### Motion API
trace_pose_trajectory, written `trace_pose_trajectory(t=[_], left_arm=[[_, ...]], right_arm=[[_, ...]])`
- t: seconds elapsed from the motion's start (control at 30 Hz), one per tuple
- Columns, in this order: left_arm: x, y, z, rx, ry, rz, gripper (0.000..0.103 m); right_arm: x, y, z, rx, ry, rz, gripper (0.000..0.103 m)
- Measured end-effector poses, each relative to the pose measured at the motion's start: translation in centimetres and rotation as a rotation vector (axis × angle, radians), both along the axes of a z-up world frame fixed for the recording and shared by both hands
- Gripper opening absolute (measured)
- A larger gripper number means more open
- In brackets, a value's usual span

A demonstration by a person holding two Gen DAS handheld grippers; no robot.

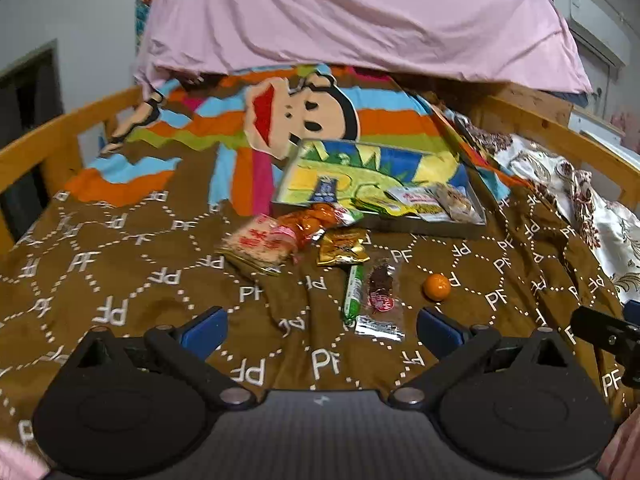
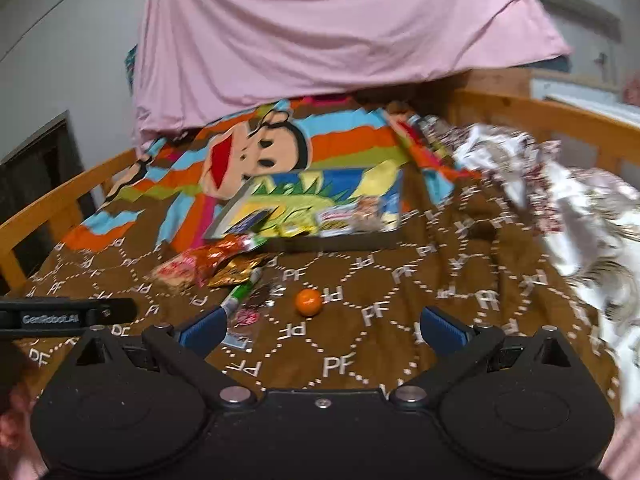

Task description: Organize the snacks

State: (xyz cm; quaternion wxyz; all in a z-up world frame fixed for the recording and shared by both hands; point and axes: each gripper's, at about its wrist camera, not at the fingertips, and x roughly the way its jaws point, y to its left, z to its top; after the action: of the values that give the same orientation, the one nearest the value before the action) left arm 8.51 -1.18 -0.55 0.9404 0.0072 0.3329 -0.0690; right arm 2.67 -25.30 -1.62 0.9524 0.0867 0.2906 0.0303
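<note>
- Nearest, the left gripper (image 1: 322,330) hovers over the brown blanket (image 1: 120,280), its blue-padded jaws spread wide with nothing between them.
- Likewise the right gripper (image 2: 322,330) hangs above the same blanket with jaws parted and empty; its view is blurred.
- Just beyond the left gripper lie a green stick snack (image 1: 354,294) and a clear packet of dark dried fruit (image 1: 380,292), side by side, almost touching.
- Right of those, apart from them, sits a small orange fruit (image 1: 437,287); in the right wrist view it lies ahead and between the fingers (image 2: 308,302).
- Farther on is a loose heap: a gold packet (image 1: 342,251), a pale packet with red print (image 1: 258,246) and an orange packet (image 1: 310,222), overlapping one another.
- Behind the heap rests a shallow box (image 1: 440,228) with a cartoon dinosaur lining; several snack packets (image 1: 424,202) already lie along its near edge.
- Farther still, a striped cartoon-monkey blanket (image 1: 304,114) covers the bed, a floral cloth (image 1: 560,184) bunches at the right, and wooden rails (image 1: 48,136) frame both sides.
- At the back hangs a pink sheet (image 1: 352,16).
</note>
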Motion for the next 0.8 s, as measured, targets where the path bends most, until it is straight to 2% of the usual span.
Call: trace_pose_trajectory(t=[0.1, 0.37, 0.63, 0.7, 0.8], left_arm=[[2.2, 0.0, -0.8, 0.021, 0.036, -0.030, 0.103], [7.7, -0.6, -4.6, 0.126, 0.100, -0.121, 0.103], [10.7, -1.7, -6.3, 0.183, 0.061, -0.272, 0.103], [11.3, -1.9, -6.5, 0.186, 0.043, -0.317, 0.103], [12.2, -2.1, -7.0, 0.178, 0.037, -0.378, 0.102]], right_arm=[[2.3, -0.1, -0.4, -0.014, 0.020, 0.042, 0.102], [8.5, 0.3, -2.6, -0.165, 0.086, 0.103, 0.102], [12.6, 2.4, -5.5, -0.440, 0.108, 0.286, 0.102], [13.3, 2.7, -6.3, -0.475, 0.115, 0.317, 0.102], [14.6, 2.9, -7.4, -0.478, 0.139, 0.339, 0.102]])
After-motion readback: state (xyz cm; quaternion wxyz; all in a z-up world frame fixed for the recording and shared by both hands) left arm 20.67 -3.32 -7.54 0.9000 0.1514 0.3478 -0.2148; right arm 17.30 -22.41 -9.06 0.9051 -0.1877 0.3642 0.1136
